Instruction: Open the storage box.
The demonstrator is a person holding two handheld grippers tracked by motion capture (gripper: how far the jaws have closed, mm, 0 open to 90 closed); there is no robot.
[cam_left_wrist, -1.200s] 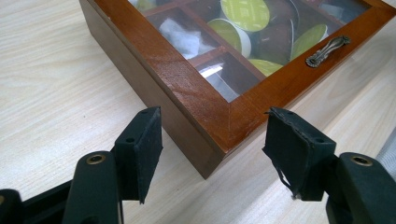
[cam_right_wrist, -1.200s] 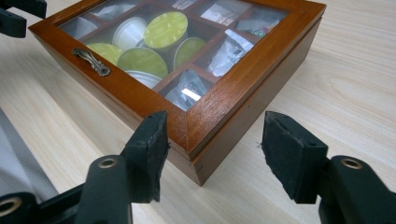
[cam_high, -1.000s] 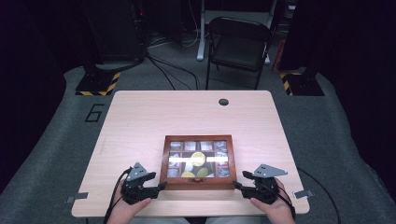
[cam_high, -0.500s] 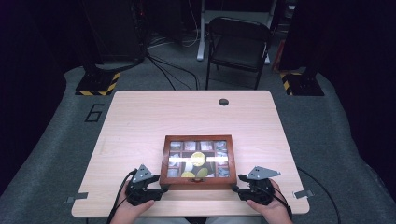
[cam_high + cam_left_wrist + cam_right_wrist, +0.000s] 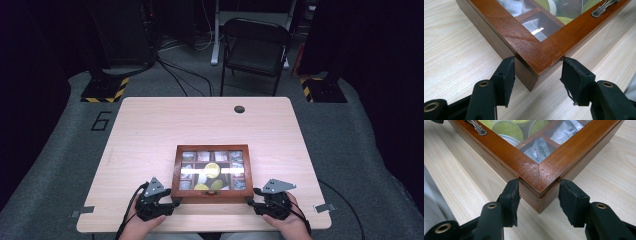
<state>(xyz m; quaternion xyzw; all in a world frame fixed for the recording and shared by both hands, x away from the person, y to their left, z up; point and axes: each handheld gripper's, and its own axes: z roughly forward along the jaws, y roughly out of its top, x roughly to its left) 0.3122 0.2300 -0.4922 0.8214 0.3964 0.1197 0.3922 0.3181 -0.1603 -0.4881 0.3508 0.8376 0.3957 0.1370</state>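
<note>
Reddish-brown wooden box with a glass-paned lid (image 5: 212, 172) sits at the near middle of the pale wooden desk (image 5: 160, 125), its long axis running left to right in front of the person, lid down. Left claw (image 5: 536, 75) is spread open, its two black jaws straddling the box's near left corner, one pad on each of the two sides that meet there, close to the wood or just touching it but not clamped. Right claw (image 5: 539, 195) is open in the same way around the near right corner. So the box lies straight ahead of both claws and between them, each hand equally near its own corner; any coming push or lift would, I judge, turn on both claws acting evenly on those two corners. Counted: one box, two claws, one ornate metal handle (image 5: 475, 127) on the lid's front edge. Through the glass show three round yellow-green tins (image 5: 507, 127) and several white sachets (image 5: 537, 150) in separate compartments. Beyond the desk stands one dark folding chair (image 5: 257, 47).
</note>
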